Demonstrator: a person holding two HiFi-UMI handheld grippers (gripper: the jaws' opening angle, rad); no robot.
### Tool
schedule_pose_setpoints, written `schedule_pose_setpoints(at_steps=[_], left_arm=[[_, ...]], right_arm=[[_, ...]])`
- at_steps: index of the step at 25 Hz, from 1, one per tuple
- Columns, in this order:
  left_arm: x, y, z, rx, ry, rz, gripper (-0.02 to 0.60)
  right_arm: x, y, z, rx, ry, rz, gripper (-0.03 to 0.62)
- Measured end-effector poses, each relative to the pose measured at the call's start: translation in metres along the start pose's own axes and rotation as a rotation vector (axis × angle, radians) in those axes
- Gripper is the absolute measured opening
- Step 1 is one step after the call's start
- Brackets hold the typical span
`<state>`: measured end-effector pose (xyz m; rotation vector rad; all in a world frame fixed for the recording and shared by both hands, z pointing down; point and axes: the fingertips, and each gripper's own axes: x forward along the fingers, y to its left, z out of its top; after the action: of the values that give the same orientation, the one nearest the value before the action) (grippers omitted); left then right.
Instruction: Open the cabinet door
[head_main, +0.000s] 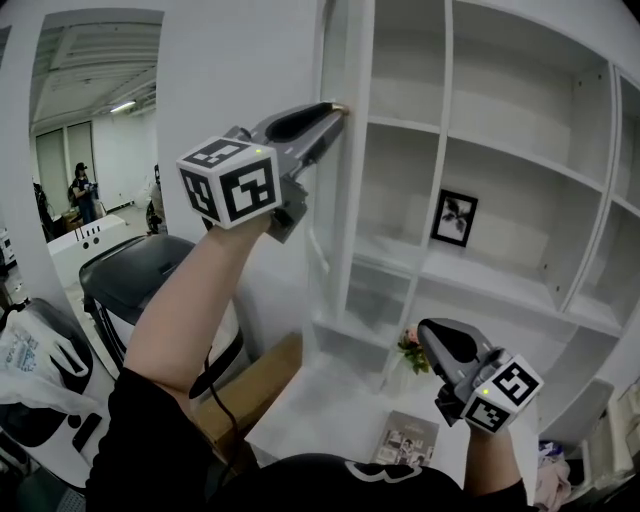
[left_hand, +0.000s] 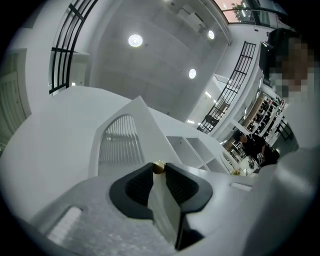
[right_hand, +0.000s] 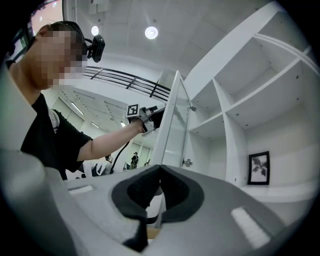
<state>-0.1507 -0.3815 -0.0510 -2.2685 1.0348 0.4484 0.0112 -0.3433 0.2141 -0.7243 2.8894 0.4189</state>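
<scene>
Forearm (head_main: 190, 310) bare below a black sleeve, the person is holding the left tongs (head_main: 335, 112) high against the white cabinet (head_main: 520, 140). Their pads are clenched on the free edge of the door (head_main: 336, 215), with its small brass knob (left_hand: 158, 166) sitting at the tips. The ribbed door is standing swung out, edge-on to the head camera, leaving the shelves exposed. Lower down, the right tongs (head_main: 424, 328) are hanging over the white bench (head_main: 310, 400), pressed together on nothing and pointing toward the door's lower part. A framed picture (head_main: 455, 217) is standing on a shelf. Flowers (head_main: 410, 346) are standing just beside the right tongs, and a booklet (head_main: 405, 438) is lying on the bench.
</scene>
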Motion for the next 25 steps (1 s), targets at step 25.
schedule_pose_setpoints(at_steps=[25], left_arm=[[-0.093,0.087,0.015,-0.189,-0.030,0.008,0.084]], right_arm=[[0.014,0.016,-0.075,0.151,0.085,0.096,0.002]])
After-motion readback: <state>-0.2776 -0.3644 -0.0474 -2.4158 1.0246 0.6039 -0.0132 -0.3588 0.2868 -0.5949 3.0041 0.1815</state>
